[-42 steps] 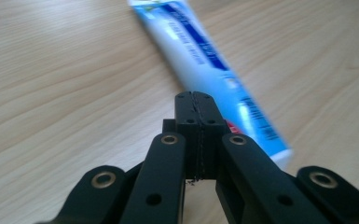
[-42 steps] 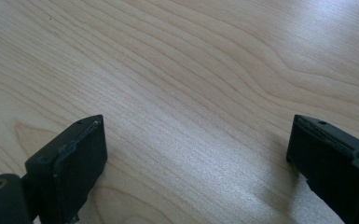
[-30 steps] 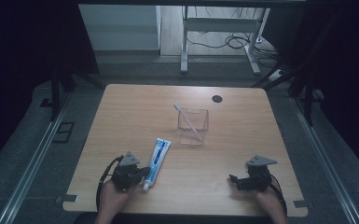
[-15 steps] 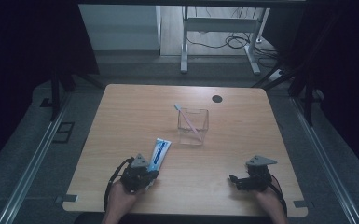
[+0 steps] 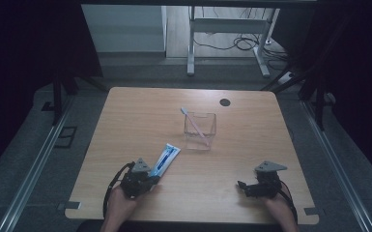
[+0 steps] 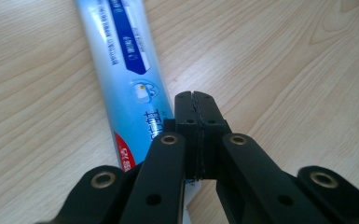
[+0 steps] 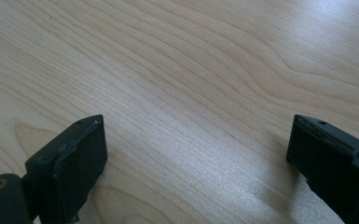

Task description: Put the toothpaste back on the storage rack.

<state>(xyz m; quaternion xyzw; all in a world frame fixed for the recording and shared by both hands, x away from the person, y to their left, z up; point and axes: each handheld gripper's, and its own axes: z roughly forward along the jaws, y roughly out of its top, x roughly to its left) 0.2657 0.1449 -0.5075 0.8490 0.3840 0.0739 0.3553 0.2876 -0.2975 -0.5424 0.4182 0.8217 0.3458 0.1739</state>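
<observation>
High view: the toothpaste tube (image 5: 165, 159) lies flat on the wooden table (image 5: 125, 125), slanting from near the clear container (image 5: 200, 131) down toward the near-left; its far end stops just short of the container's near-left corner; the left gripper (image 5: 150, 180) sits at the tube's near end, held by a hand (image 5: 120, 203) rising from the table's near edge; the right gripper (image 5: 242, 186) rests well to the right of the tube, near the same edge, its tips pointing left toward the tube; a toothbrush (image 5: 194, 123) leans inside the container, its head sticking out over the far-left rim; a small dark disc (image 5: 225, 102) lies beyond the container, farther still from the tube.

Left gripper view: the left gripper (image 6: 196, 100) has its jaws pressed tight together, nothing between them; the toothpaste tube (image 6: 127, 65) runs just left of the closed tips and passes under the left finger, so the tips rest beside it, not around it.

Right gripper view: the right gripper (image 7: 198, 140) has its jaws spread wide over bare table (image 7: 191, 70); nothing lies between them.
</observation>
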